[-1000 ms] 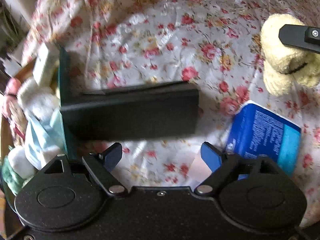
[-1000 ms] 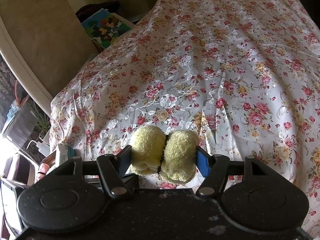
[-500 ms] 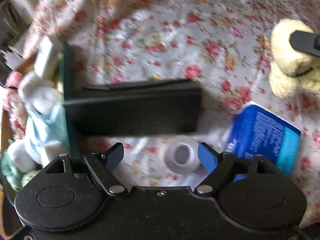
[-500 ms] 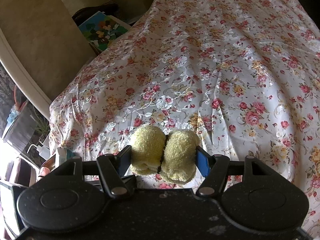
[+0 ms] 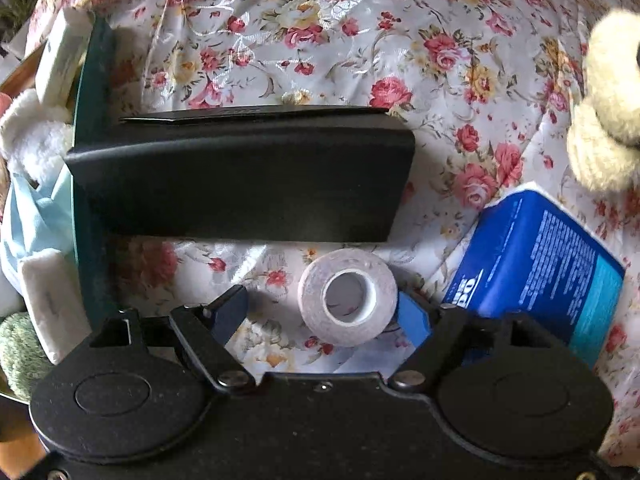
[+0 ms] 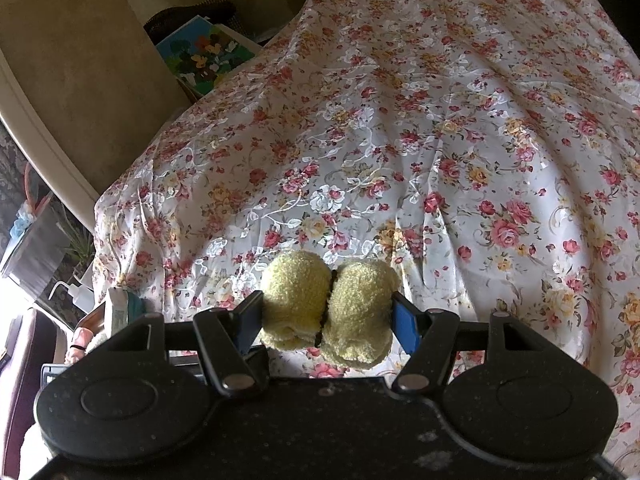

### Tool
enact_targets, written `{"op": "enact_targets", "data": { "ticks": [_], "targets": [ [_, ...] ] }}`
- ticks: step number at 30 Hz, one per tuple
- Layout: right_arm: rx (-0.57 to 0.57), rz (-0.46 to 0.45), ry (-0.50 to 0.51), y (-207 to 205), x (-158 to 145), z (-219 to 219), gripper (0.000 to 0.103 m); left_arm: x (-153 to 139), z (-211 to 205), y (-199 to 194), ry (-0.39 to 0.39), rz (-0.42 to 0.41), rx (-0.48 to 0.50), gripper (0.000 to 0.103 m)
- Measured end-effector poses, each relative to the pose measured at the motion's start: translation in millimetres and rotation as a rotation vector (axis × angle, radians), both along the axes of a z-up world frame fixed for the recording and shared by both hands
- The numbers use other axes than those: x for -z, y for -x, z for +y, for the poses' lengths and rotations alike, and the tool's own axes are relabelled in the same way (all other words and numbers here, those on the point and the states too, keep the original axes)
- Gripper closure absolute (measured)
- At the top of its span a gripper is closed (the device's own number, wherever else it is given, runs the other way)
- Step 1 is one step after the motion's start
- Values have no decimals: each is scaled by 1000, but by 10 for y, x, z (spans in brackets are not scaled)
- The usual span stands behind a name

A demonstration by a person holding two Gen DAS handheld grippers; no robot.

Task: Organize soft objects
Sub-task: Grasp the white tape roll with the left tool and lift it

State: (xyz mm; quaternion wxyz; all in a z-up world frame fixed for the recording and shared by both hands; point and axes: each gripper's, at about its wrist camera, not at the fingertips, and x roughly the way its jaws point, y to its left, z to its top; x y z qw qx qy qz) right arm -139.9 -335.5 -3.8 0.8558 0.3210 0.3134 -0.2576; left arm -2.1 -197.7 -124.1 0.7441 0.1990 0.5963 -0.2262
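My right gripper (image 6: pixel 327 320) is shut on a fluffy yellow sock bundle (image 6: pixel 328 304) and holds it above the floral bedspread; the bundle also shows at the right edge of the left wrist view (image 5: pixel 604 120). My left gripper (image 5: pixel 324 316) is open, low over the bedspread. A white tape roll (image 5: pixel 347 297) lies between its fingers, close to the right finger. A blue soft pack (image 5: pixel 536 264) lies just right of it. A bin (image 5: pixel 86 152) at the left holds white, light-blue and green soft items.
A black flap (image 5: pixel 244 180) sticks out from the bin across the bedspread, just beyond the tape roll. In the right wrist view a colourful picture book (image 6: pixel 204 56) and a tan wall lie past the bed's far left edge.
My left gripper has drawn back, so the tape roll came fully into view between its fingers. The right gripper holds the sock bundle almost still.
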Motion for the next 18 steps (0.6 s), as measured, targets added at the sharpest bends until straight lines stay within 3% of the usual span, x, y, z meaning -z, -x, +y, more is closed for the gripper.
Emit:
{"op": "enact_targets", "data": {
  "ticks": [2, 10, 18],
  "targets": [
    [2, -1, 3, 1, 1, -1, 38, -24, 0, -27, 35, 13, 2, 55],
    [27, -15, 22, 52, -19, -22, 38, -297, 32, 44, 94, -18, 6, 54],
    [50, 6, 36, 26, -9, 7, 38, -832, 242, -38, 185, -102, -35, 54]
  ]
}}
